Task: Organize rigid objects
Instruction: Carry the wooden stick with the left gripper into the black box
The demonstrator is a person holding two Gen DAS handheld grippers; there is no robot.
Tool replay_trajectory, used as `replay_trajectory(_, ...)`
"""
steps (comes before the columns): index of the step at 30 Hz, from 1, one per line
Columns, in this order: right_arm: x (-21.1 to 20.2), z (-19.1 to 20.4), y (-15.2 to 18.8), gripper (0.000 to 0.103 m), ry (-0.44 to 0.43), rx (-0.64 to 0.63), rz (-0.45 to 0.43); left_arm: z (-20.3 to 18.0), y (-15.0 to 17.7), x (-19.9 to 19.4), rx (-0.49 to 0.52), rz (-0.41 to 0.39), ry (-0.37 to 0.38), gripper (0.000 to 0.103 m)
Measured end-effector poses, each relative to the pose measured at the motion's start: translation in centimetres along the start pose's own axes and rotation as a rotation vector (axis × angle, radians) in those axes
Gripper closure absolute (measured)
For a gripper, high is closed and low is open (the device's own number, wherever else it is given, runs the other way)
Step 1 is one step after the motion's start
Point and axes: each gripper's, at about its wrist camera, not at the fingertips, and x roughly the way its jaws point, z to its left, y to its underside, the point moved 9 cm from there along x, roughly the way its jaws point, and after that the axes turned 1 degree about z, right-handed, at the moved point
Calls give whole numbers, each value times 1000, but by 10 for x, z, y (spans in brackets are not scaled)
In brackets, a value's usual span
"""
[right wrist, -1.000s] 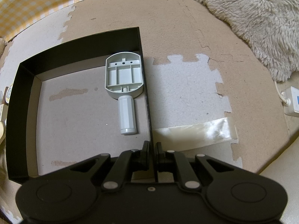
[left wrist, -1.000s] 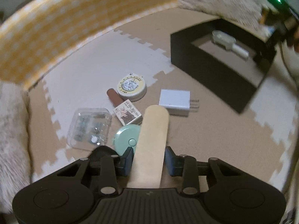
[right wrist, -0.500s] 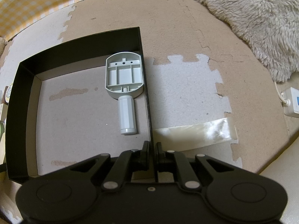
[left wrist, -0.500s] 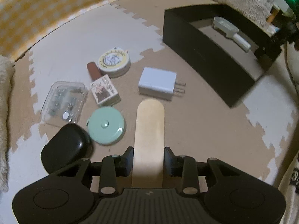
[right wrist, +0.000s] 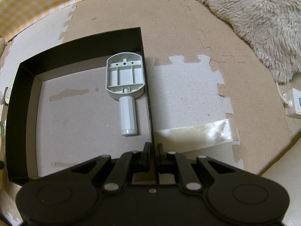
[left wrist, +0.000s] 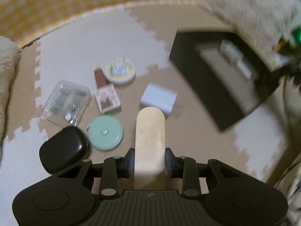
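Wooden stick (left wrist: pixel 150 143), flat and pale with a rounded tip, is sitting clamped between the pads of the left gripper (left wrist: pixel 150 160), pointing toward 12 o'clock above the foam floor mat (left wrist: pixel 197 131). Just past its tip a white plug adapter (left wrist: pixel 158 99) is lying on the mat, and at 10 o'clock from the stick a mint round case (left wrist: pixel 105 134) is resting just beside a black pouch-shaped case (left wrist: pixel 64 146). Farther toward 11 o'clock, a small printed box (left wrist: pixel 107 99), a brown tube (left wrist: pixel 99 77), a round yellow-rimmed tin (left wrist: pixel 120 70) and a clear plastic case (left wrist: pixel 66 101) are lying clustered together. A black box (left wrist: pixel 207 86) is standing at 2 o'clock, well apart from the cluster. In the right wrist view, the right gripper (right wrist: pixel 154 151) is pinching the thin right-hand wall of this black box (right wrist: pixel 20 113), its jaws nearly closed on the wall. Inside the box, a grey handled plastic part (right wrist: pixel 125 79) is lying against that same wall, handle toward 6 o'clock. A strip of clear tape (right wrist: pixel 197 133) is sticking to the mat at 3 o'clock from the box, and a fluffy rug (right wrist: pixel 254 22) is covering the floor at 1 o'clock.
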Motion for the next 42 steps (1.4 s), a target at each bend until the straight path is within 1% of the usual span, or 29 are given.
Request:
replay_trajectory(2, 0, 0, 0, 94, 0, 0, 0, -5, -8, -10, -63, -39, 34, 69)
replay_trajectory(5, 0, 0, 0, 94, -1, 0, 0, -14, -19, -21, -190, -82, 105, 69)
replay_trajectory(10, 0, 0, 0, 94, 0, 0, -1, -36, -41, -31, -284, -142, 143, 69)
replay_trajectory(12, 0, 0, 0, 94, 0, 0, 0, -48, -48, -32, -286, -158, 153, 69)
replay_trajectory(14, 0, 1, 0, 94, 0, -1, -1, -65, -58, -31, -233, -174, 156, 69)
replay_trajectory(17, 0, 1, 0, 94, 0, -1, -1, -93, -76, -31, -102, -209, 149, 69)
replay_trajectory(23, 0, 1, 0, 94, -4, 2, -2, -148, -111, -23, 251, -289, 90, 69)
replay_trajectory(26, 0, 0, 0, 95, -10, 7, -3, -171, -113, -8, 416, -278, 68, 69)
replay_trajectory(28, 0, 0, 0, 95, -14, 10, -4, -180, -110, 4, 494, -254, 62, 69)
replay_trajectory(31, 0, -1, -1, 95, -19, 15, -4, -183, -102, 22, 563, -205, 60, 69)
replay_trajectory(36, 0, -1, 0, 95, -20, 15, -4, -184, -87, 47, 630, -131, 66, 69)
replay_trajectory(38, 0, -1, 0, 95, -21, 16, -4, -185, -82, 52, 640, -102, 91, 69)
replay_trajectory(40, 0, -1, 0, 95, -20, 15, -5, -186, -79, 55, 628, -87, 114, 68)
replay_trajectory(42, 0, -1, 0, 95, -21, 15, -4, -186, -78, 58, 618, -80, 117, 68)
